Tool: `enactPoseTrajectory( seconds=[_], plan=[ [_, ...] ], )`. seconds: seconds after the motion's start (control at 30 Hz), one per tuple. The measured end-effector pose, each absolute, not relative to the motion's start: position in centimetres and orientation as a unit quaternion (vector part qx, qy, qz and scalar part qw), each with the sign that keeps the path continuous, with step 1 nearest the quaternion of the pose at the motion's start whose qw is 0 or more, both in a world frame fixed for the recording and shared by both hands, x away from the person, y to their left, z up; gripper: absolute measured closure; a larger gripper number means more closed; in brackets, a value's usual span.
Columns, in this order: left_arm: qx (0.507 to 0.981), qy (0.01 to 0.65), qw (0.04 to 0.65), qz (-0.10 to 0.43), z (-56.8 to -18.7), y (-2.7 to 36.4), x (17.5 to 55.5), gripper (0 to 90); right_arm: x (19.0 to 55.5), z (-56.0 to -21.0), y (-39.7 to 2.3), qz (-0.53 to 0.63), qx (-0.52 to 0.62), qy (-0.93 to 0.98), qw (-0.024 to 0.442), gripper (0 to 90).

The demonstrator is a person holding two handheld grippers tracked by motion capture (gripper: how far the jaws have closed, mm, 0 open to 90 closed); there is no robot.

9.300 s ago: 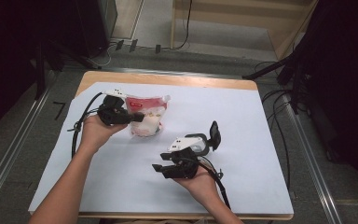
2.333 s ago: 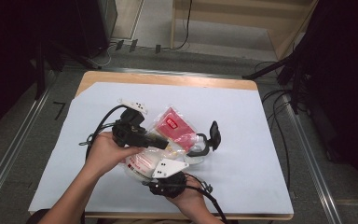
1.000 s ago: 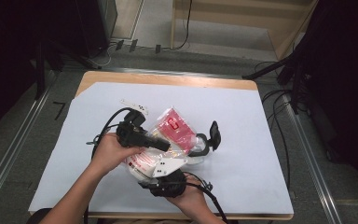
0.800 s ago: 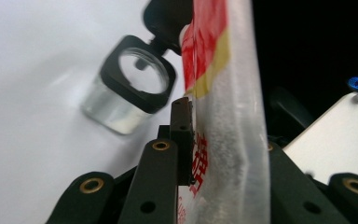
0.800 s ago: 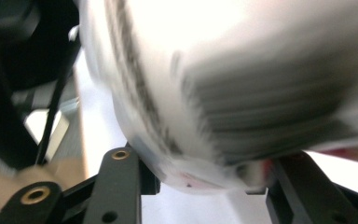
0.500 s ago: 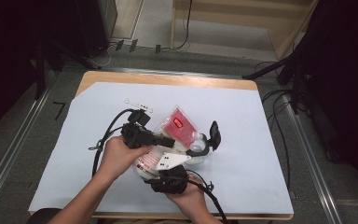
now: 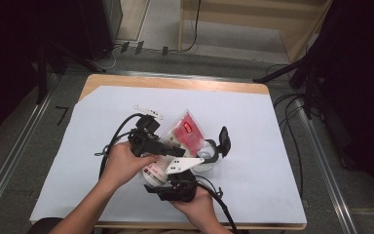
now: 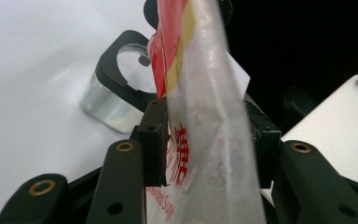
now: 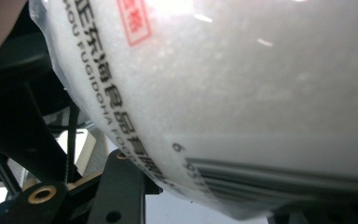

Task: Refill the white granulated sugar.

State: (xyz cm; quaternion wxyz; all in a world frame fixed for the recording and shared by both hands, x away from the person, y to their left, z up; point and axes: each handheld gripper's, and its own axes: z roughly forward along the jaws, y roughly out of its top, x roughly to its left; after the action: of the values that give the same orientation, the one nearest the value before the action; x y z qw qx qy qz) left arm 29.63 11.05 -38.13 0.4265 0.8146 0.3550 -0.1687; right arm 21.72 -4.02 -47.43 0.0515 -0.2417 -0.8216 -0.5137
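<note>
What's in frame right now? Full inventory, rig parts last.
bag of white granules: 1, clear plastic with red label, mid-table, held between both hand-held grippers
glass jar: 1, clear with black flip lid standing open, right of the bag
sheet: 1, white, covers the tabletop
table: 1, wood, edge shows at the far side
left hand-held gripper: 1, black, jaws have just been opening; bag between them, left pad touching, right pad hidden
right hand-held gripper: 1, black, under the bag's lower end; grip unclear
hands: 2, bottom centre
</note>
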Motion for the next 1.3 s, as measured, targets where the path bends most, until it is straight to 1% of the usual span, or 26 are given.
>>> enactPoseTrajectory(
  seconds=[0.03,0.1,0.17,0.2,0.3,0.33,0.37,0.4,0.47,0.6,0.67,0.73,0.83,0.9,0.97,1.1,1.3],
  plan=[
    [0.814,0.358,0.427,-0.167,-38.0,11.1,29.6,61.2,21.7,-47.3,-4.0,-0.515,-0.241,-0.821,0.049,61.5],
    [0.816,0.364,0.421,-0.154,-37.8,11.0,29.5,70.6,21.6,-47.2,-3.9,-0.513,-0.238,-0.824,0.032,60.1],
    [0.818,0.37,0.416,-0.147,-37.7,10.8,29.4,72.8,21.4,-47.1,-3.6,-0.504,-0.232,-0.832,0.018,56.7],
    [0.819,0.376,0.409,-0.145,-37.7,10.6,29.3,73.1,21.3,-47.0,-3.5,-0.499,-0.231,-0.835,0.013,55.3],
    [0.82,0.376,0.406,-0.145,-37.6,10.3,29.1,72.8,21.0,-47.2,-3.2,-0.496,-0.232,-0.837,0.014,57.8],
    [0.82,0.374,0.407,-0.145,-37.6,10.3,29.1,71.0,21.0,-47.2,-3.2,-0.495,-0.234,-0.837,0.012,60.8],
    [0.82,0.372,0.409,-0.146,-37.6,10.3,29.1,71.0,21.0,-47.2,-3.2,-0.495,-0.234,-0.837,0.012,60.8],
    [0.816,0.374,0.415,-0.149,-37.6,10.2,29.2,68.4,21.1,-47.2,-3.2,-0.493,-0.239,-0.836,0.011,61.2],
    [0.818,0.37,0.415,-0.148,-37.5,10.1,29.2,66.2,21.2,-47.1,-3.3,-0.495,-0.244,-0.834,0.011,61.4],
    [0.831,0.359,0.404,-0.126,-37.0,10.0,28.9,64.0,21.3,-46.9,-3.5,-0.503,-0.264,-0.822,0.029,61.5],
    [0.829,0.36,0.41,-0.122,-36.9,10.1,28.8,62.4,21.3,-46.7,-3.6,-0.508,-0.272,-0.816,0.039,61.5],
    [0.832,0.356,0.407,-0.122,-36.7,10.2,28.8,62.6,21.2,-46.6,-3.7,-0.512,-0.271,-0.814,0.04,61.5],
    [0.83,0.363,0.406,-0.12,-36.6,10.3,28.8,66.6,21.2,-46.6,-3.7,-0.52,-0.269,-0.81,0.042,61.2],
    [0.827,0.367,0.408,-0.123,-36.5,10.3,28.9,69.9,21.1,-46.5,-3.7,-0.522,-0.261,-0.812,0.034,60.2],
    [0.826,0.373,0.402,-0.127,-36.5,10.3,29.1,72.4,20.8,-46.4,-3.5,-0.516,-0.243,-0.821,0.009,58.9],
    [0.83,0.379,0.391,-0.124,-36.1,10.0,29.4,73.1,20.7,-46.2,-3.0,-0.501,-0.23,-0.834,-0.018,60.3],
    [0.83,0.384,0.384,-0.128,-35.2,9.6,30.4,73.2,21.4,-45.3,-3.0,-0.501,-0.228,-0.835,-0.023,60.6]
  ],
)
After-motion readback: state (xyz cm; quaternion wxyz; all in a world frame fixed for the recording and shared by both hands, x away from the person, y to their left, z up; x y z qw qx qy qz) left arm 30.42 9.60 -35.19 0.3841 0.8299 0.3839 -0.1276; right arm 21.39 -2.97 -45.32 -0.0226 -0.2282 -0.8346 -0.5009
